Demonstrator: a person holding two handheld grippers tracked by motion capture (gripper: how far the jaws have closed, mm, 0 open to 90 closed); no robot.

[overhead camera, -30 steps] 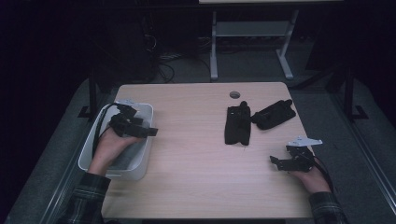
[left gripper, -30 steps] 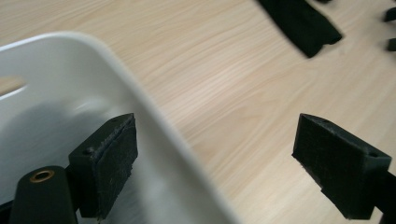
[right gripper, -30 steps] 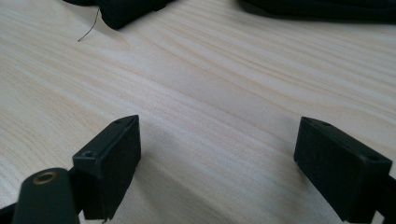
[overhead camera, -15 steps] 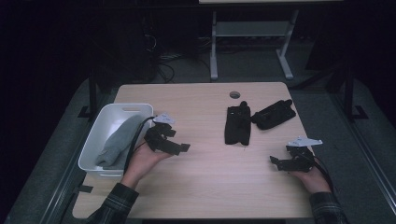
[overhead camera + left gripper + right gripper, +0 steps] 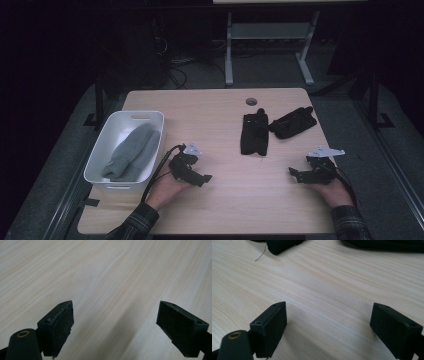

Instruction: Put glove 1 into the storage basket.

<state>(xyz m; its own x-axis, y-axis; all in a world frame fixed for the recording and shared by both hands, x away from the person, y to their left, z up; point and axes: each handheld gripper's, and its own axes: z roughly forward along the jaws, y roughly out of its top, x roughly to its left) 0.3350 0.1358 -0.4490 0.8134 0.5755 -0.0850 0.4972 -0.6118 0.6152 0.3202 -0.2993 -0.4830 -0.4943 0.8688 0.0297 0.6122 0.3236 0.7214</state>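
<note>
Light wood-grain table (image 5: 225,210) sitting in a pretty dark room — grey floor all around, a pale metal stand (image 5: 267,47) behind the far edge with a tangle of cables next to it. There's a round grommet hole (image 5: 251,101) near the back of the tabletop. On the left edge sits a white bin (image 5: 111,134) with a grey sock (image 5: 131,151) lying inside it. Right of centre are two black socks on the bare wood: one black sock (image 5: 254,134) lying lengthwise, the other black sock (image 5: 292,122) angled just beside it, the two about touching. The left gripper (image 5: 196,176) hovers low just right of the bin, jaws spread wide with nothing between them. The right gripper (image 5: 300,175) rests near the front right — also gaping, empty, pointing left, with the black socks well ahead of it.
</note>
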